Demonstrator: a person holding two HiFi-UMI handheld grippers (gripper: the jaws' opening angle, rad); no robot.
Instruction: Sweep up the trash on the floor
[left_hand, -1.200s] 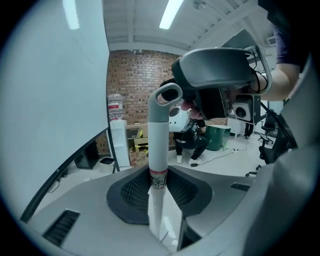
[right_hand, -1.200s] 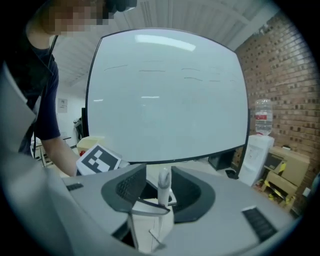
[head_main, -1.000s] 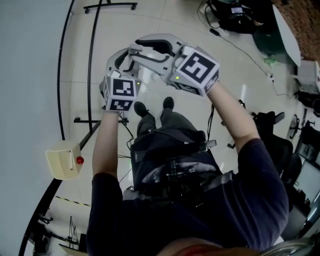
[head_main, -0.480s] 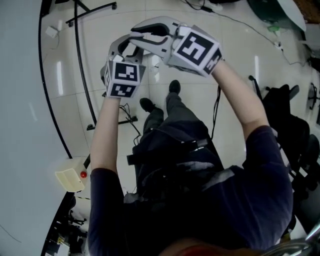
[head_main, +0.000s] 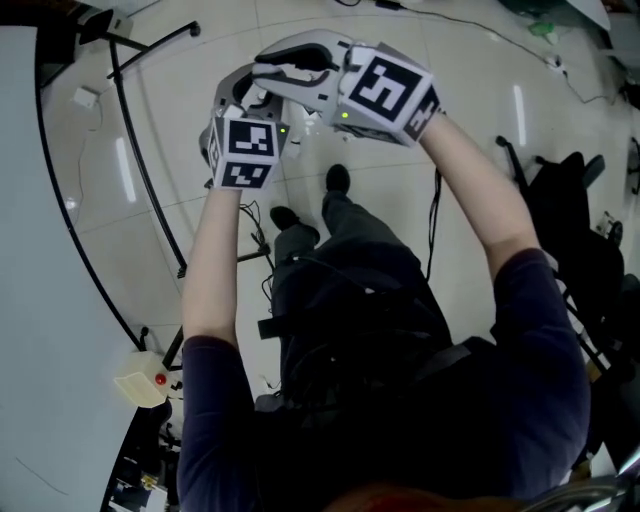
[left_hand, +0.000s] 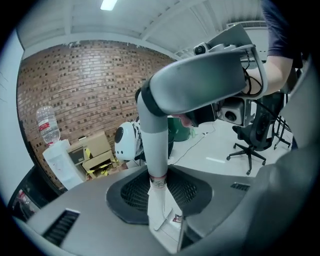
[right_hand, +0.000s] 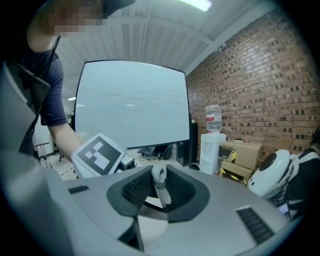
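Observation:
In the head view my two grippers are held close together, high above the floor in front of the person's body. The left gripper (head_main: 237, 98) (left_hand: 162, 202) is shut on a pale handle (left_hand: 152, 142), a grey tube with a white lower part that stands upright between its pads. The right gripper (head_main: 272, 72) (right_hand: 160, 192) reaches in from the right; its jaws have just been closing and now hold the handle's white rounded end (right_hand: 159, 176). The left gripper's marker cube (right_hand: 98, 155) shows just beyond. No trash is in view.
Pale tiled floor (head_main: 460, 60) with black cables and a curved black rail (head_main: 90, 250) lies below. An office chair (head_main: 575, 230) stands at the right, a beige box with a red button (head_main: 143, 385) lower left. Cardboard boxes (left_hand: 92, 155), a water dispenser (right_hand: 212, 142) and a whiteboard (right_hand: 130, 105) stand around.
The person has stepped and turned; the floor, rail and beige box have slid down and left in the head view. Both grippers have stayed close together, a little higher in the frame.

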